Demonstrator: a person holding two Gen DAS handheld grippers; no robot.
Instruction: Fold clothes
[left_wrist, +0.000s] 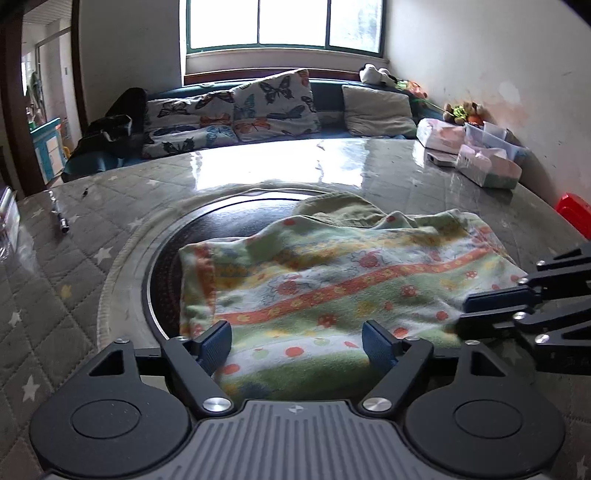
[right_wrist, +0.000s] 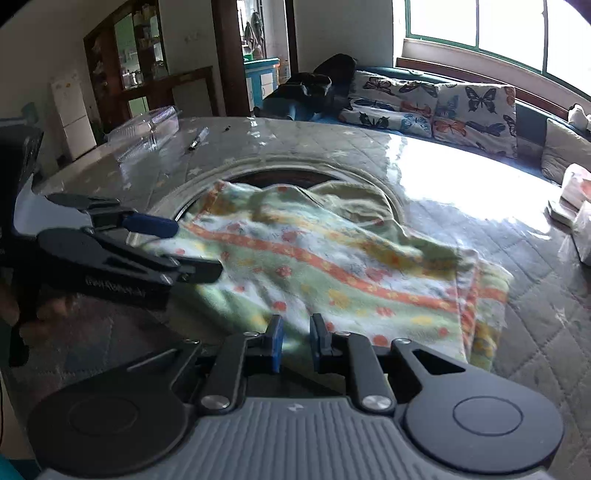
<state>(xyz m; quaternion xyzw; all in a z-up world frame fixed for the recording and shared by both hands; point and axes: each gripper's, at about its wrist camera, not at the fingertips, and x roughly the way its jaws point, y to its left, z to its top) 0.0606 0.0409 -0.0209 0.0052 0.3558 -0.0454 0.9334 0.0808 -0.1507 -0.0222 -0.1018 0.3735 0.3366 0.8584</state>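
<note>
Grey quilted table (left_wrist: 55, 288) carries one flowered cloth (left_wrist: 332, 280), lying partly over the dark round inset (left_wrist: 236, 218). Two grippers work at its near edge. Left gripper (left_wrist: 295, 345) stands wide apart, cloth between the jaws, not pressed. Right gripper (right_wrist: 295, 341) is nearly together, clamped on the cloth's near edge. Three sofa cushions (left_wrist: 273, 103) lie behind.

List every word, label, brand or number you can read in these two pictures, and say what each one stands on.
None can be read for certain.
Pale lettering on the side of the left gripper: too blurred to read.
Tissue packs on the table: print too small to read.
Towel: pictures only, no words.
</note>
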